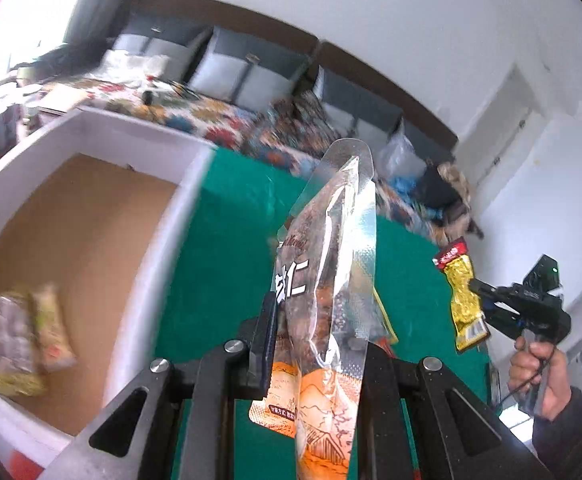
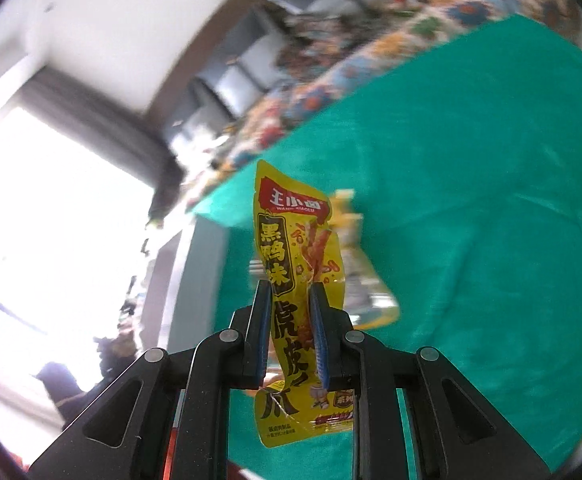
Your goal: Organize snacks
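Clenched on an orange-and-clear snack pouch (image 1: 327,280), the left tongs (image 1: 315,344) keep it lifted off the green surface (image 1: 235,240), probably for carrying to the white box (image 1: 139,136) at their left, where two packets (image 1: 23,344) lie. Right tongs (image 2: 291,332) are clamped around a yellow packet (image 2: 291,248), raised likewise.

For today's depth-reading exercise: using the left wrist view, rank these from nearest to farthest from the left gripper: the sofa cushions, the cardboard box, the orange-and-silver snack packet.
1. Orange-and-silver snack packet: clamped in the left gripper.
2. Cardboard box: alongside, to the left.
3. Sofa cushions: far back, against the wall.
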`<action>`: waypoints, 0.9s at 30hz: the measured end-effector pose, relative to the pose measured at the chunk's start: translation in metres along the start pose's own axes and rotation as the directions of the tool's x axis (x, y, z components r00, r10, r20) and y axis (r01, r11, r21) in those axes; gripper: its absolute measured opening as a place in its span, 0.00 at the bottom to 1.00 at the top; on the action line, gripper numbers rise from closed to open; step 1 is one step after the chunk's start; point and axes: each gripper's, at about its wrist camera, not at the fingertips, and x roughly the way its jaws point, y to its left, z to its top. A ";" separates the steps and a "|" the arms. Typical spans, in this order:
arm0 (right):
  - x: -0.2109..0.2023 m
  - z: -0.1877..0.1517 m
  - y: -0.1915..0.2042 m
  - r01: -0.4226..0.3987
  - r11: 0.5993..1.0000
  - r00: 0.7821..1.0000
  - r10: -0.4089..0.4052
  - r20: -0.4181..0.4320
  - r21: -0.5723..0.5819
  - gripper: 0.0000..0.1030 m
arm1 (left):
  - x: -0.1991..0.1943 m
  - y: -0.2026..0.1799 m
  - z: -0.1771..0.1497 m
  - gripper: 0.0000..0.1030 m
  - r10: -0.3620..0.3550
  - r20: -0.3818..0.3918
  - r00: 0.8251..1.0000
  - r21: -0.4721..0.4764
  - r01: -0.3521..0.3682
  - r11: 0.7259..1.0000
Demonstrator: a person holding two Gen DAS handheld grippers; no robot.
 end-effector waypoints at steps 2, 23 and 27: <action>0.014 0.000 0.040 -0.070 0.997 0.997 0.070 -0.018 -0.030 0.19 | -0.021 0.026 0.017 0.16 0.055 0.040 0.998 -0.013 -0.054 0.998; 0.197 -0.110 0.278 -0.168 0.911 0.970 0.085 -0.227 -0.377 0.59 | -0.033 0.163 -0.008 0.94 0.470 -0.017 0.883 -0.101 -0.469 0.877; 0.169 -0.098 0.204 0.057 0.889 0.993 -0.099 -0.070 -0.454 0.59 | -0.028 0.119 -0.016 0.94 0.400 0.003 0.917 -0.072 -0.398 0.914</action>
